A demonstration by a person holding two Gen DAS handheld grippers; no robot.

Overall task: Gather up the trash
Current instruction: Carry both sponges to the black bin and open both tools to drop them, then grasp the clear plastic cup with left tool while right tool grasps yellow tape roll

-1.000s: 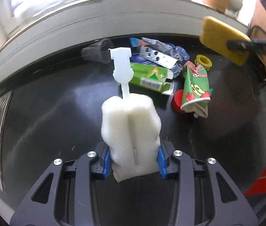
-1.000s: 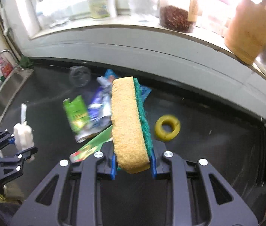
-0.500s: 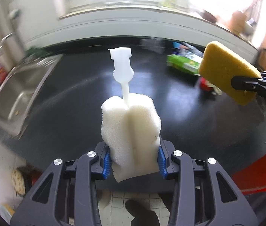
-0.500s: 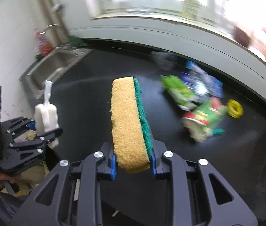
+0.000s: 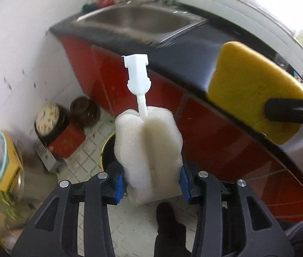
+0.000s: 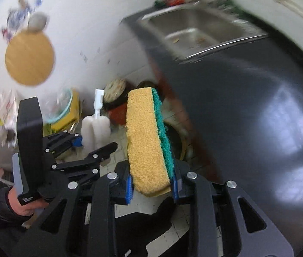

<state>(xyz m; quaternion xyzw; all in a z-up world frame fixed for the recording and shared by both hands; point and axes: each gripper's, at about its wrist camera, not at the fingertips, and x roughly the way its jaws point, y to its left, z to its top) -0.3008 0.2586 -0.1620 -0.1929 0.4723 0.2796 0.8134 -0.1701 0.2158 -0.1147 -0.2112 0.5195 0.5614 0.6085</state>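
My left gripper (image 5: 150, 182) is shut on a white foam bottle brush (image 5: 149, 145) with a white plastic stem (image 5: 137, 79), held upright above the tiled floor. It also shows in the right wrist view (image 6: 95, 128). My right gripper (image 6: 151, 186) is shut on a yellow sponge with a green scouring side (image 6: 147, 141); the sponge also shows in the left wrist view (image 5: 256, 98), to the right of the brush. A dark round bin with a yellow rim (image 5: 108, 147) stands on the floor, mostly hidden behind the brush.
A black counter (image 6: 248, 107) with a steel sink (image 5: 138, 21) runs over red cabinet fronts (image 5: 211, 128). On the floor at left are a red box (image 5: 68, 141), dark jars (image 5: 83, 111) and a yellow box (image 5: 10, 167). A white wall (image 5: 23, 49) stands behind.
Both grippers have swung left, away from the trash pile on the counter, past the sink and down toward the floor. Both still hold their sponges.
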